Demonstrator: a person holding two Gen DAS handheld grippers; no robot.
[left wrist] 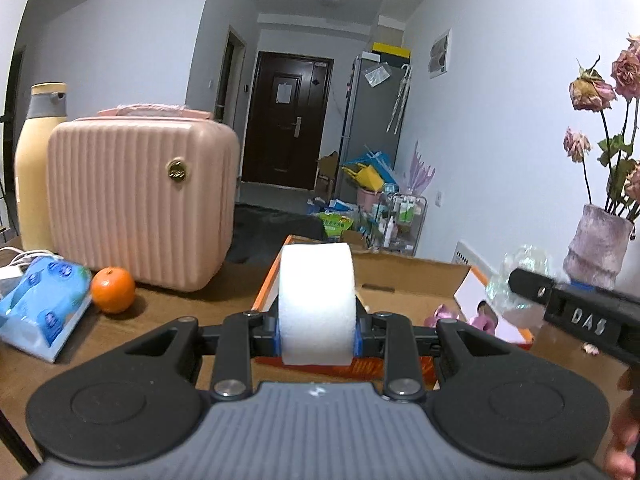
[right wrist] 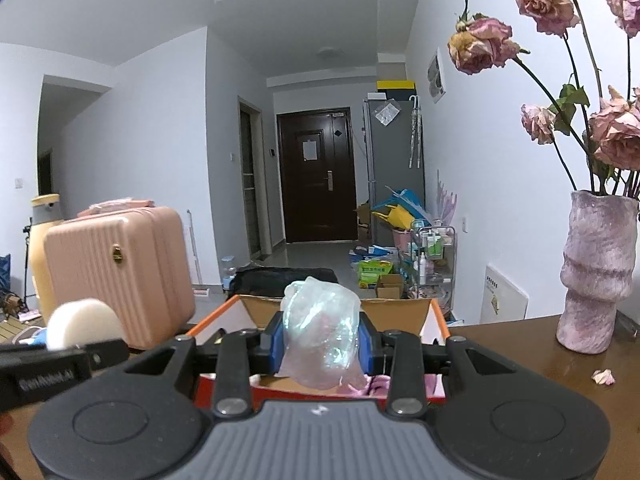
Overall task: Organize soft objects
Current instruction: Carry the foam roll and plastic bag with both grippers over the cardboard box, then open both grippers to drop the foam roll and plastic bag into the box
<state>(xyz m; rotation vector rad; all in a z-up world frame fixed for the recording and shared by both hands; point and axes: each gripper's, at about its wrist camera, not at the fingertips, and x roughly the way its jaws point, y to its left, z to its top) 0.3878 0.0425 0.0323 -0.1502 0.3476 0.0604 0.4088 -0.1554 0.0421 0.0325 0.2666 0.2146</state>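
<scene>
1. Pink ribbed case is the biggest thing on the wooden table, at about ten o'clock from the left gripper, with a cream bottle behind its left side.
2. Cardboard box, orange-edged and open-topped, sits straight ahead at twelve o'clock in both wrist views; something pink already lies inside it.
3. Purple vase of dried roses stands at two o'clock from the right gripper, well apart from the box.
4. White foam roll is clamped in the left gripper, the blue pads pressing its two flat ends. Its axis runs across the jaws, side to side, so the curved face points up and forward over the near box wall.
5. Clear crinkled plastic bag is pinched in the right gripper, bunched upright, its long axis roughly vertical with loose film hanging below the pads.
6. An orange and a blue tissue pack lie at nine o'clock, just beside each other.
7. To finish well, I judge each hand should carry its load fully past the near box wall, lower it inside, and only then let go. The bag is light and may cling to a pad, and the roll could tumble out if dropped on the rim.
</scene>
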